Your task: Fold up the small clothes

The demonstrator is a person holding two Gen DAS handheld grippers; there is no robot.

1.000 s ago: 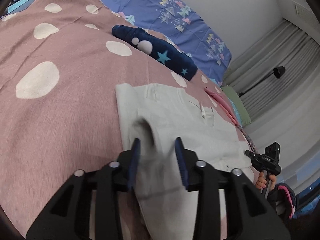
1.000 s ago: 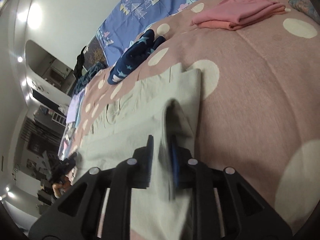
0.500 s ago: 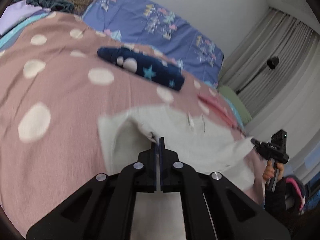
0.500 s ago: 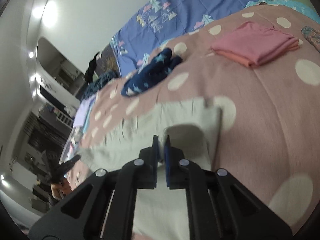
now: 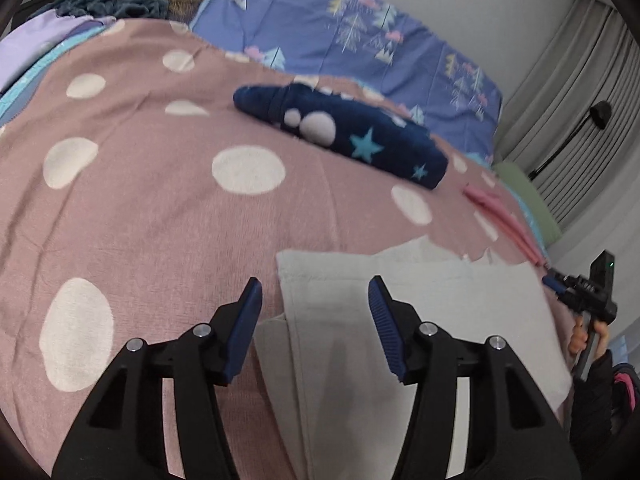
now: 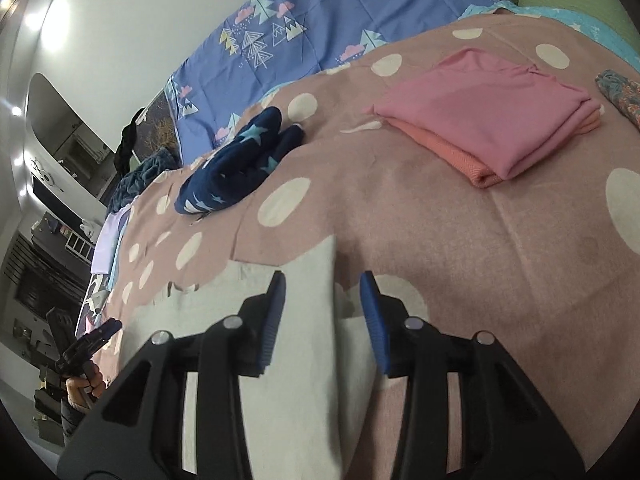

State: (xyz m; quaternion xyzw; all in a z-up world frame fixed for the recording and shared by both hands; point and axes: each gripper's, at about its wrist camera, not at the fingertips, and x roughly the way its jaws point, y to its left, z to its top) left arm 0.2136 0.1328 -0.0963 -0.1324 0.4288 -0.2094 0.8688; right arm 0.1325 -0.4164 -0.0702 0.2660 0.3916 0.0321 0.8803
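Note:
A pale grey garment (image 5: 420,320) lies folded over on the pink spotted bedspread (image 5: 160,208). It also shows in the right wrist view (image 6: 296,360). My left gripper (image 5: 315,292) is open just above the garment's left folded corner, holding nothing. My right gripper (image 6: 322,286) is open above the garment's right edge, empty too. The left gripper shows far off at the left of the right wrist view (image 6: 86,348), and the right gripper at the right of the left wrist view (image 5: 576,292).
A navy star-print garment (image 5: 344,136) lies folded further back on the bed. A folded pink stack (image 6: 492,116) lies to the right. Blue patterned bedding (image 5: 360,36) runs along the wall. Curtains (image 5: 568,92) hang at the right.
Both grippers were shut on the grey garment's edges and carrying them over. They have now opened and let go, and the cloth lies folded flat beneath them.

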